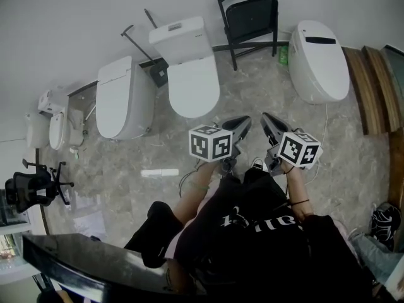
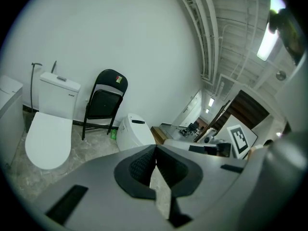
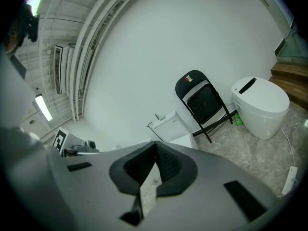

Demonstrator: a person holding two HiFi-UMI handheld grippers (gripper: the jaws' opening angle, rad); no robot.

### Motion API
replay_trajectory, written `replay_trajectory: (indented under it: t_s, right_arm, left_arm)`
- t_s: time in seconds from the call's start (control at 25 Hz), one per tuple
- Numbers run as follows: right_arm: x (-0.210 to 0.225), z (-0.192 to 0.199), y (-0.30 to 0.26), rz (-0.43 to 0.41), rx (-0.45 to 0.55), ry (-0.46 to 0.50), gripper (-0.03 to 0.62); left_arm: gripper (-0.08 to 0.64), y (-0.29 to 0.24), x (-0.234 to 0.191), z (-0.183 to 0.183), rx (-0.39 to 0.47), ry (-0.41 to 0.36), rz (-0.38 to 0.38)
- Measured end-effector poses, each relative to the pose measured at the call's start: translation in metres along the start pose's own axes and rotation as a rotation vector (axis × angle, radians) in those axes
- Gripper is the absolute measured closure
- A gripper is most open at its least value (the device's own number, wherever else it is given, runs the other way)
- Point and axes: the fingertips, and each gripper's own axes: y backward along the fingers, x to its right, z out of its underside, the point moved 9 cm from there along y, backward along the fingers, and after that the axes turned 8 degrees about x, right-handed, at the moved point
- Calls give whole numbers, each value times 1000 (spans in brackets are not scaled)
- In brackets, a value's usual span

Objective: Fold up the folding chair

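I see the black folding chair [image 1: 247, 14] upright against the white wall [image 1: 76, 17], between a tanked toilet [image 1: 189, 68] and a rounded toilet [image 1: 319, 59], thin dark frame, small label atop its backrest, left gripper [image 1: 245, 122] and right gripper [image 1: 266, 117] pinched together, empty, well apart from it

Even, bright indoor light; claw views fisheye-warped with dark corners.
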Motion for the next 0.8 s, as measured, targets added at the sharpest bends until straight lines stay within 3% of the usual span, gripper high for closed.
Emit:
replay_trajectory:
  t_s: [0.32,0.8]
  right_arm:
    - [-27,25,-4,26,-3,19,578]
    - [-30,36,0,74,0,26,578]
  left_arm:
    - [555,29,-14,9,-16,9,19]
    - [555,27,-17,11,-48,11,70]
